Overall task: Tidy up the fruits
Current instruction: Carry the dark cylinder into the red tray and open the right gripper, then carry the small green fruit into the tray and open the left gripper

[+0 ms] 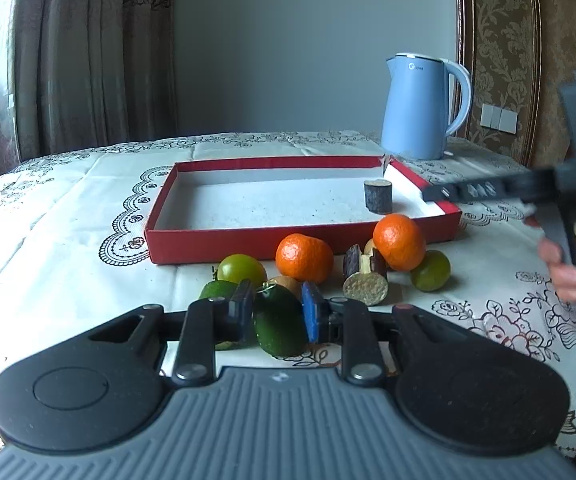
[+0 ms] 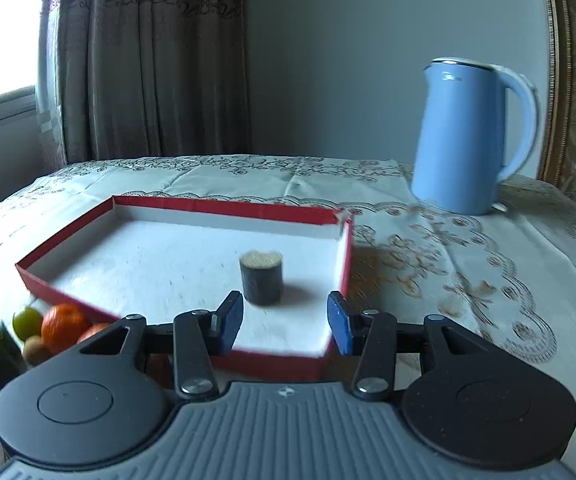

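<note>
My left gripper [image 1: 277,300] is shut on a dark green oval fruit [image 1: 278,322], low over the tablecloth in front of the fruit pile. Two oranges [image 1: 304,258] [image 1: 399,242], two yellow-green round fruits [image 1: 242,268] [image 1: 431,276] and a small brown fruit [image 1: 288,282] lie just before the red box [image 1: 248,246]. A short dark log piece [image 2: 261,280] stands upright inside the box [image 2: 224,208] near its right wall. My right gripper [image 2: 285,308] hangs open over the box's near right corner, just short of the log piece, with nothing between its pads.
A blue kettle [image 1: 420,108] stands behind the box at the back right. Cut wood pieces [image 1: 366,288] lie among the fruit. A hand [image 1: 564,264] holds the right gripper at the right edge. Curtains hang behind the table on the left.
</note>
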`<move>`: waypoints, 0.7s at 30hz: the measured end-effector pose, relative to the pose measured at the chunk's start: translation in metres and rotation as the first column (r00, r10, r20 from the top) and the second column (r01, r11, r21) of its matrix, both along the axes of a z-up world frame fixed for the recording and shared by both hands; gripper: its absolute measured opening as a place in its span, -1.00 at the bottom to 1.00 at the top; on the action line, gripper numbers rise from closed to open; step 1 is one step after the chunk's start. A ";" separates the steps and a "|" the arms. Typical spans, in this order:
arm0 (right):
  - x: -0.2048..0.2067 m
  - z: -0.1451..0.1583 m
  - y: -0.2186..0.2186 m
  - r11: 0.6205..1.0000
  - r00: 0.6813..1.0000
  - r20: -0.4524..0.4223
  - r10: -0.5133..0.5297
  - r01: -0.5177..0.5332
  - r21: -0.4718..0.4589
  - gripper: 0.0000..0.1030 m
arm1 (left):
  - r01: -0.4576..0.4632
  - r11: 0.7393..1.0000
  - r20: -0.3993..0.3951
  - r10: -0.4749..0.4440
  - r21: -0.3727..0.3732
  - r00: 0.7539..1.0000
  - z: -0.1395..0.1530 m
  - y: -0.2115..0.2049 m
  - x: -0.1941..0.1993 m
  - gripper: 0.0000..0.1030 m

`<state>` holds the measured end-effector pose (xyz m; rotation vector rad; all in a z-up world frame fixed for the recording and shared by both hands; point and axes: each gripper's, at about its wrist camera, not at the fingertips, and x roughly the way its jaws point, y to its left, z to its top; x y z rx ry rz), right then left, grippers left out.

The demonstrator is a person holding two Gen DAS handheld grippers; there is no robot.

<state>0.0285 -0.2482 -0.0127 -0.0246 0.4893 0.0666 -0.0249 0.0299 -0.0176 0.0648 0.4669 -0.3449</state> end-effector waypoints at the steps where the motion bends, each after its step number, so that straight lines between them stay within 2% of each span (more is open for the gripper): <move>1: -0.005 -0.002 -0.001 1.000 1.000 0.004 -0.003 0.003 -0.006 -0.12 | 0.001 1.000 -0.002 -0.001 -0.005 1.000 0.001 0.001 0.000 -0.54; 5: -0.022 -0.007 -0.008 1.000 1.000 0.005 -0.008 0.008 -0.022 -0.12 | 0.008 1.000 -0.003 -0.008 -0.027 1.000 0.007 0.005 -0.001 -0.59; 8: -0.028 -0.012 -0.014 1.000 1.000 -0.013 -0.010 0.010 -0.003 -0.12 | 0.009 1.000 0.012 -0.009 -0.015 1.000 0.011 0.004 -0.002 -0.59; 15: -0.027 -0.022 -0.027 0.998 0.999 -0.034 -0.032 0.034 0.049 -0.12 | 0.010 1.000 0.022 -0.010 -0.003 1.000 0.014 0.001 -0.002 -0.59; 21: -0.028 -0.021 -0.029 0.997 0.999 -0.025 -0.023 0.025 0.066 -0.12 | 0.031 1.000 0.057 -0.031 0.004 0.998 0.029 -0.002 0.006 -0.59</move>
